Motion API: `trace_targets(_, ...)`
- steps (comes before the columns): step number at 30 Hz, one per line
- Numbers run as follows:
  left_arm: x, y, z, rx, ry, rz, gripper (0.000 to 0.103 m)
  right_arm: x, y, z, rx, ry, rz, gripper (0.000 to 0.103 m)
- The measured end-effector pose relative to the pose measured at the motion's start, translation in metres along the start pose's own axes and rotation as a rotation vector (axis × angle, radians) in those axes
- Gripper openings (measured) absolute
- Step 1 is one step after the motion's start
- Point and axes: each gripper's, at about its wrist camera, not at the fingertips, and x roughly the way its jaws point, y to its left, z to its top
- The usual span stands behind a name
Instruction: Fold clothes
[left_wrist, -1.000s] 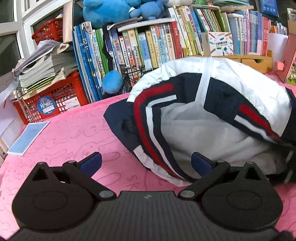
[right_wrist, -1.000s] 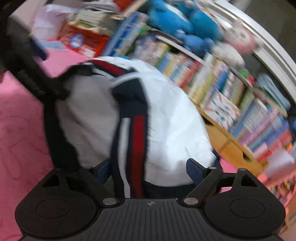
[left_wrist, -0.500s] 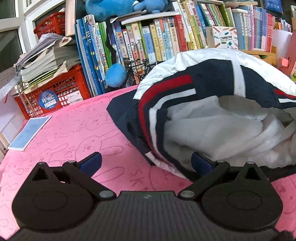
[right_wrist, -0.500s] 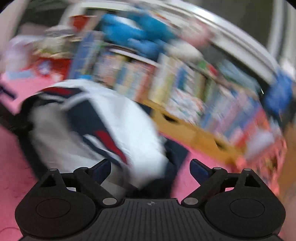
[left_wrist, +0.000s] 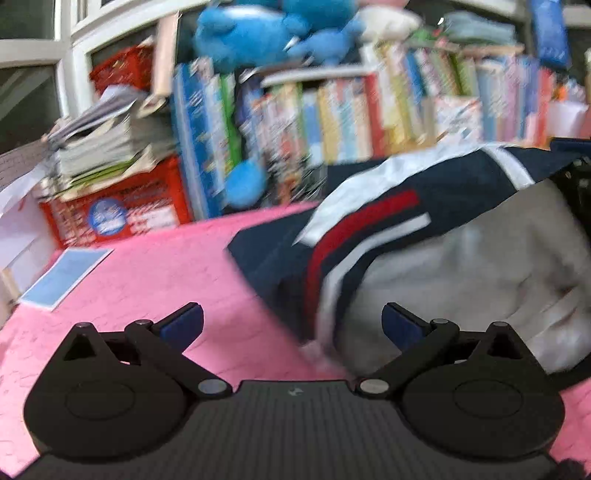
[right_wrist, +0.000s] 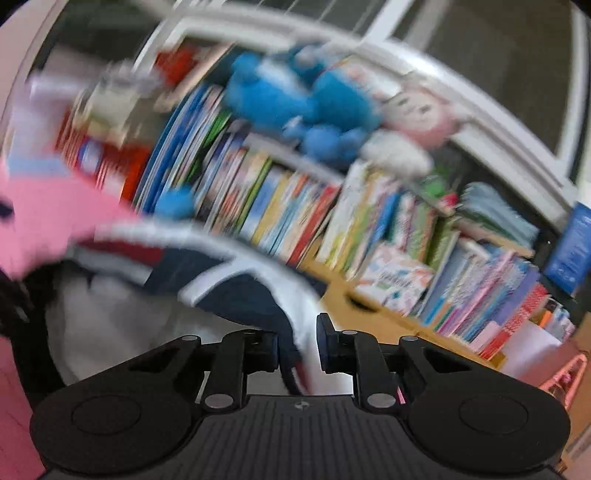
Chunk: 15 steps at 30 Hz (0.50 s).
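A crumpled jacket (left_wrist: 424, 236), navy and white with red stripes and a pale grey lining, lies in a heap on the pink tabletop (left_wrist: 155, 266). My left gripper (left_wrist: 291, 325) stands open low over the table, its right finger at the jacket's near edge and nothing between the pads. In the right wrist view the same jacket (right_wrist: 229, 280) fills the lower left, blurred. My right gripper (right_wrist: 298, 341) is shut on a white-and-navy fold of the jacket at its right side.
A bookshelf (left_wrist: 369, 110) packed with books runs along the table's far edge, with blue plush toys (left_wrist: 258, 33) on top. A red crate (left_wrist: 122, 206) under stacked papers stands at the back left. A blue-and-white booklet (left_wrist: 66, 277) lies at the table's left edge.
My right gripper has swung to the jacket's right side and closed on a fold of it. The left gripper has shifted slightly and stays open. The jacket's heap has sunk lower.
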Motion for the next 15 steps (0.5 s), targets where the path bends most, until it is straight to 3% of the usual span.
trace_targets(4,-0.006,-0.035,0.015,0.085,-0.043,-0.056,0.103,-0.018,-0.033,0.014,0.116,-0.040,0.000,0.021)
trace_targets(6,-0.003,-0.049,0.023,0.127,-0.053,-0.019,0.103,-0.021,-0.049,0.018,0.154,-0.048,-0.018,0.021)
trace_targets(8,0.005,-0.053,0.032,0.138,-0.078,0.090,0.103,-0.023,-0.066,0.016,0.175,-0.042,-0.042,0.021)
trace_targets(11,0.011,-0.028,0.035,0.103,-0.090,0.202,0.103,-0.025,-0.092,0.001,0.183,-0.010,-0.080,0.022)
trace_targets(15,0.019,0.007,0.038,0.052,-0.104,0.346,0.103,-0.016,-0.107,-0.047,0.157,0.112,-0.082,0.037)
